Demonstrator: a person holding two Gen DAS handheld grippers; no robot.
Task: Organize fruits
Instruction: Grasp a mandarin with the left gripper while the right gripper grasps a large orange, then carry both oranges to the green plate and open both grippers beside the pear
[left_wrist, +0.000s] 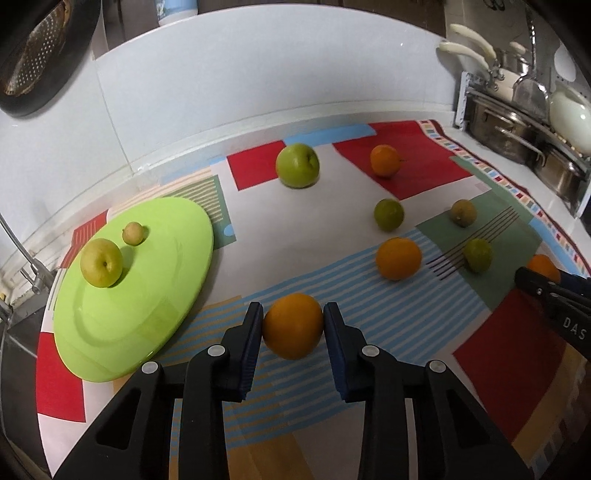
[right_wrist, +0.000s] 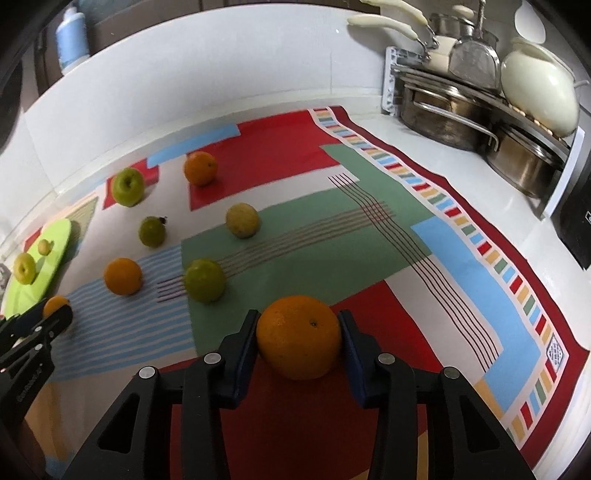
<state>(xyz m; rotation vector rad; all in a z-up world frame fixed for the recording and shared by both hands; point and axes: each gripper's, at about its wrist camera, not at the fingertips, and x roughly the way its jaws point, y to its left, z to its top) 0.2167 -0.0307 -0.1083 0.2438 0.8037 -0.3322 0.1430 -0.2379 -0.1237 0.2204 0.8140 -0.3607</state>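
Two oranges, round and matte-skinned, are each pinched between gripper pads: the left gripper (left_wrist: 293, 314) clamps one orange (left_wrist: 292, 325) over the blue-striped patch of the patterned cloth (left_wrist: 258, 206), beside the lime-green plate (left_wrist: 147, 295); the right gripper (right_wrist: 298, 325) clamps a larger orange (right_wrist: 299, 336) over a red patch. One yellow-green apple (left_wrist: 101, 262) and one small pale fruit (left_wrist: 133, 233) sit on the plate. Loose on the cloth: a green apple (left_wrist: 297, 165), further oranges and limes.
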